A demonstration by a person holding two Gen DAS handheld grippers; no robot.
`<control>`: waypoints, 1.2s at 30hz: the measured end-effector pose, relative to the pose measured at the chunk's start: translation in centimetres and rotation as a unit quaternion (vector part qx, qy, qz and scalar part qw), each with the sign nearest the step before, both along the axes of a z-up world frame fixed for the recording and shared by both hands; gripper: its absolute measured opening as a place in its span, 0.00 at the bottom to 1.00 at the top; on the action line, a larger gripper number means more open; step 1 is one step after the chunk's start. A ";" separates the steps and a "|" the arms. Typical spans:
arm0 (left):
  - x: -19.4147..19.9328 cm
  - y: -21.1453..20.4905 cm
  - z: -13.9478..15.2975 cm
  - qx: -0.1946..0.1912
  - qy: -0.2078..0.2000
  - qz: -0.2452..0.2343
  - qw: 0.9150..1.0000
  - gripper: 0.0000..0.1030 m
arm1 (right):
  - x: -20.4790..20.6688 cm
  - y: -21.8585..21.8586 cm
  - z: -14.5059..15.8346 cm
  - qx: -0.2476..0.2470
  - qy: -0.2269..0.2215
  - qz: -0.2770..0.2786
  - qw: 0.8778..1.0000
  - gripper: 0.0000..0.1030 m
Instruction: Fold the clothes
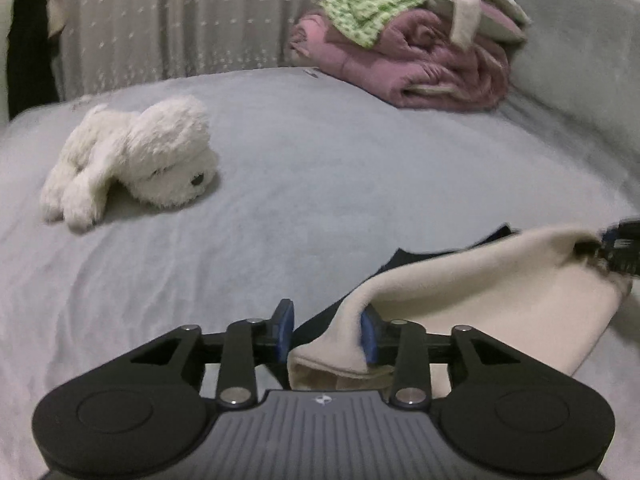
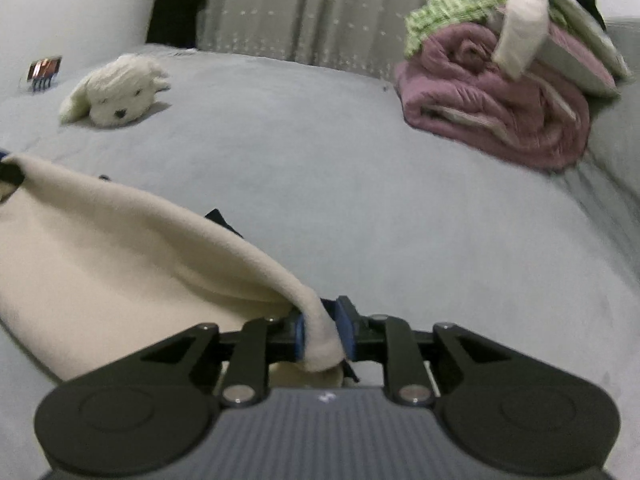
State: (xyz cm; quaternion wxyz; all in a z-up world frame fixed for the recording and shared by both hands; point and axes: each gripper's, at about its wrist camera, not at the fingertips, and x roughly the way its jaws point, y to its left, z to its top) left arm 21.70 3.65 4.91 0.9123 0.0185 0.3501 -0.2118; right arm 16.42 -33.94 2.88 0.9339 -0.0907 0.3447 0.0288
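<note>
A cream fleece garment (image 1: 480,280) lies across the grey bed, stretched between my two grippers, with a dark cloth (image 1: 404,260) showing under its far edge. My left gripper (image 1: 327,332) stands open: the garment's corner drapes against the right pad, and a gap shows at the left pad. In the left wrist view the right gripper (image 1: 616,248) is at the garment's far corner. In the right wrist view my right gripper (image 2: 323,334) has the other corner of the cream garment (image 2: 100,240) filling the narrow gap between its pads.
A white plush dog (image 1: 136,156) lies on the grey bedsheet (image 1: 320,168) at the left. A rolled pink quilt (image 2: 492,100), topped with green and cream clothes, sits at the back right. A small hair clip (image 2: 42,72) lies at the far left. A pale curtain hangs behind.
</note>
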 end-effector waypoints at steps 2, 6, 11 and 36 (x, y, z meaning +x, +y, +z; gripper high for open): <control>-0.1 0.5 0.2 -0.017 0.005 0.009 1.000 0.45 | 0.1 -0.9 0.1 0.029 0.001 -0.011 1.000 0.26; 0.2 2.6 0.6 -0.076 0.024 0.036 0.996 0.57 | 0.2 -3.0 0.4 0.095 0.015 -0.029 0.995 0.28; 0.8 4.4 0.6 -0.117 0.035 0.080 0.989 0.59 | -0.3 -2.6 0.3 0.083 0.012 -0.025 0.996 0.20; 1.9 0.9 -3.2 -0.125 0.074 0.103 0.984 0.10 | -0.1 -5.6 -0.1 0.168 0.006 -0.020 0.986 0.09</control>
